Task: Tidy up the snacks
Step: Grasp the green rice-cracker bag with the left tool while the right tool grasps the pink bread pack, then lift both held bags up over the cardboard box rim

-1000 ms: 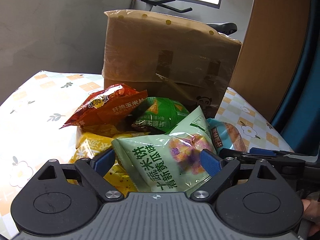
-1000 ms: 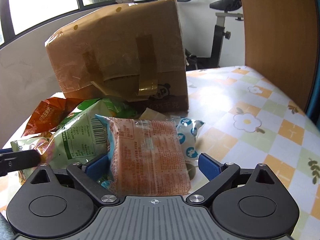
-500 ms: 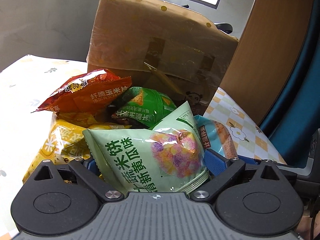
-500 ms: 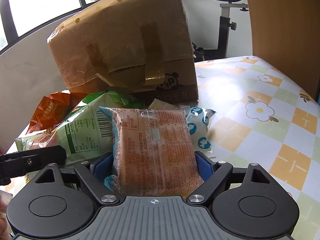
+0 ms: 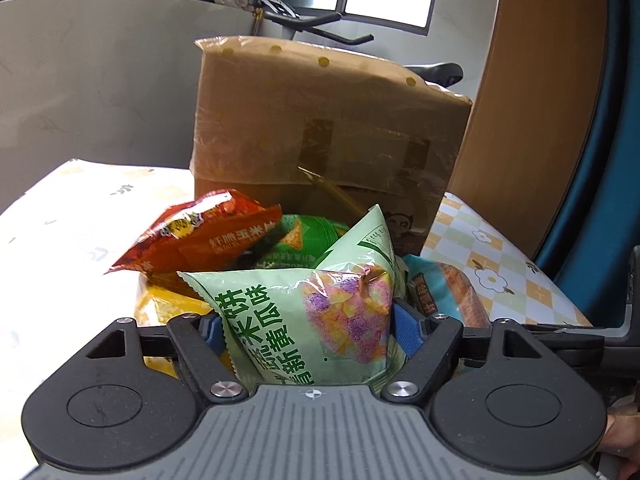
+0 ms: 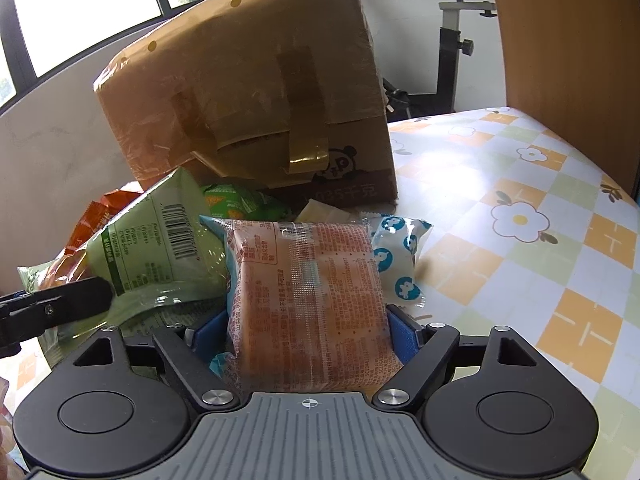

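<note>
Risk: left tongs (image 5: 308, 328) clamped on the pale green snack bag (image 5: 304, 316), right tongs (image 6: 306, 330) on the orange cracker packet (image 6: 308, 300); slick film could slip, crushing contents

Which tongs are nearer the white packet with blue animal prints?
Right. Right tongs, shut on the orange biscuit pack, sit beside the packet; left tongs are farther left.

Both cameras sit low behind their own fingers, close over the snack pile and facing the taped box (image 5: 328, 128) at the table's (image 6: 520, 184) back. The left view meets it nearly head-on, the right view from its right. Both share the pale green bag (image 5: 304, 312).
</note>
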`<state>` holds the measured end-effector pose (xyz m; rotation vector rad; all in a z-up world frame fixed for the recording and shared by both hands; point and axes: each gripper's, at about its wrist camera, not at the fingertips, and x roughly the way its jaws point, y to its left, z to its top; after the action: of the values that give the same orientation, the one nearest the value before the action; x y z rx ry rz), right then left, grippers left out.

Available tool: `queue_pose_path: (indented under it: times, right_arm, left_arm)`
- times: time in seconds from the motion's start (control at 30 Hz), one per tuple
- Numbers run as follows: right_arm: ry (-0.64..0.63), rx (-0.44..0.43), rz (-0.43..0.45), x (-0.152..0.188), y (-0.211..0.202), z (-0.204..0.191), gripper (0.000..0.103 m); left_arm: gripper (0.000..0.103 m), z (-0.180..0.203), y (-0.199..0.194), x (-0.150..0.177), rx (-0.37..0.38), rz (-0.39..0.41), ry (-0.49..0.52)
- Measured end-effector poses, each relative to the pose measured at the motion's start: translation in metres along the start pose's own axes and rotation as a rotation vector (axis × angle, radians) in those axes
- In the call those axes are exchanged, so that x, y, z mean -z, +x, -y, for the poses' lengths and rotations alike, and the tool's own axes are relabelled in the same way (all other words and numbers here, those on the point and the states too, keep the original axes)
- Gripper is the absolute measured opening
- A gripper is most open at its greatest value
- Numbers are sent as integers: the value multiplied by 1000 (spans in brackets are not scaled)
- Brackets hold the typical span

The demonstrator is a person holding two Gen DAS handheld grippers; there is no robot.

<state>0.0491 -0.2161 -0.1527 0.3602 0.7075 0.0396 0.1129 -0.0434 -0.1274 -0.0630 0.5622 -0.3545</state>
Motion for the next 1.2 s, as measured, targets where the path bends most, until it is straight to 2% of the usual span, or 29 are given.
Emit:
queue_pose_path:
  times: [0.77, 1.2]
  right_arm:
    - [-25, 31, 91, -11, -36, -1, 76]
    - [-26, 17, 144, -20, -46, 2, 76]
  left_arm:
    - [80, -8, -46, -14, -73, 131, -23]
    - [80, -22, -68, -31, -131, 220, -41]
